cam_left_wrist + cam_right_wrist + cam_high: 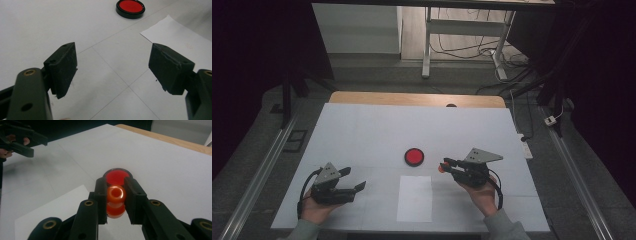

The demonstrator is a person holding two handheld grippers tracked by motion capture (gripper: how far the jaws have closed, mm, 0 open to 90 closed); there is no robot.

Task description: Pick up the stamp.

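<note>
My right gripper [115, 196] is clamped on an orange stamp [115, 195], held above the table with its ringed end facing up. The red pad [117, 176] lies just beyond my jaws, straight ahead, the paper [414, 197] nearer me. My left gripper [347, 180] hangs wide open and empty, farther off.

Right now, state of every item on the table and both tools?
left tool: open, nothing between the jaws, held over the table.
right tool: shut on orange stamp.
orange stamp: clamped between the jaws, off the table.
red ink pad: lid off, red face exposed.
white paper sheet: flat, unmarked.
</note>
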